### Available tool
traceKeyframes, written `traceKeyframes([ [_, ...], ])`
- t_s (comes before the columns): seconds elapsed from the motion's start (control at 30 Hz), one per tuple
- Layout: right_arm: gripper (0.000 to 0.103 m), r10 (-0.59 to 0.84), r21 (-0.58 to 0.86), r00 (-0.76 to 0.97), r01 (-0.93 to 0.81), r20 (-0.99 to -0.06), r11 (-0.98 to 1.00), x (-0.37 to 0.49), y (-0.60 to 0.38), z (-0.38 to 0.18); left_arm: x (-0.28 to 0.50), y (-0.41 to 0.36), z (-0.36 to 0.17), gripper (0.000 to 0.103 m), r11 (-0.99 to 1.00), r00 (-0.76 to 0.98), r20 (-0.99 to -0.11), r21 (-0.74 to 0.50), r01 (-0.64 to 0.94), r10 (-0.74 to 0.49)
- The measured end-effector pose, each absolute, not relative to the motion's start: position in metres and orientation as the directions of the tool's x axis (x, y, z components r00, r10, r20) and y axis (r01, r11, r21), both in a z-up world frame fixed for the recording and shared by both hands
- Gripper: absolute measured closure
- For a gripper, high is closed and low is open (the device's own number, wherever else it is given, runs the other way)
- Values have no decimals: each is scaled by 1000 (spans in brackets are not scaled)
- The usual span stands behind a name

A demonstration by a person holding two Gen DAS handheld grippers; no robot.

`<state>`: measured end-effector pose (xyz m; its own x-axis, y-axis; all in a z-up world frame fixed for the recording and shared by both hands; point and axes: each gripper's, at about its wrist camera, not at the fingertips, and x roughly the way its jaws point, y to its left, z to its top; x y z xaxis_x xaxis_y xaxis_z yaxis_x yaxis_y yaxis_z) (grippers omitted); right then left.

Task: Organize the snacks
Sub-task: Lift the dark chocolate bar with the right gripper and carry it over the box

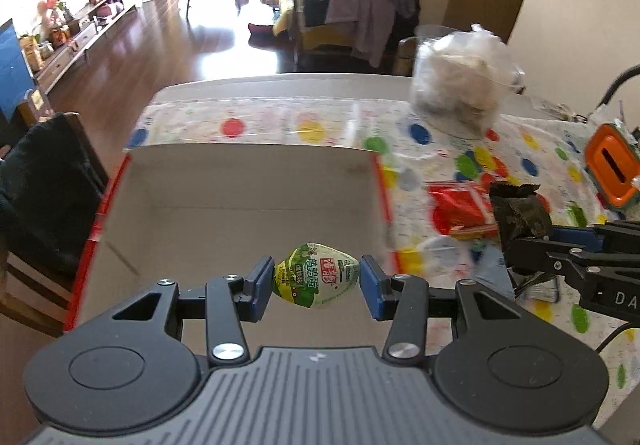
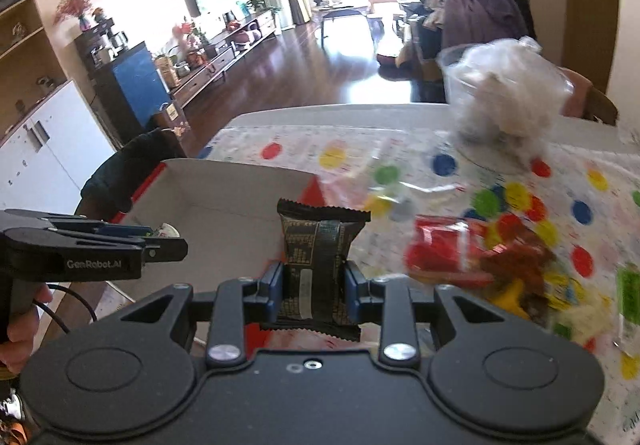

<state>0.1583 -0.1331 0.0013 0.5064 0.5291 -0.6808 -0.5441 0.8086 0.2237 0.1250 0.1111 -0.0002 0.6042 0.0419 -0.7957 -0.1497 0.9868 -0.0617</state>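
Gripping a green-and-white snack packet (image 1: 316,276) at frame centre, the left gripper (image 1: 316,283) hangs over the open cardboard box (image 1: 248,181). Right of it, the right gripper (image 2: 313,291) pinches a dark wrapped bar (image 2: 316,265); blurred, probably more snacks (image 2: 452,253) lie on the table (image 2: 440,161).

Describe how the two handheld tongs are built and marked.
Both the left tongs and right tongs are matte black, with blue pads on their fingers, silver pivot bolts and a ribbed housing flanked by round discs. White lettering reading GenRobot.AI marks the side of the left one, and a black cable trails from its handle.
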Motion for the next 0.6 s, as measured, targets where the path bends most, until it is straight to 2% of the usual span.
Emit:
traceKeyframes([
  [0.23, 73, 529, 213, 473, -570, -705, 794, 165, -70, -4, 129, 164, -10, 58, 983, 583, -809, -39, -179, 74],
  [0.6, 73, 459, 158, 385, -604, -800, 781, 180, 15, -46, 150, 221, -46, 58, 981, 497, -862, -1, -196, 98],
])
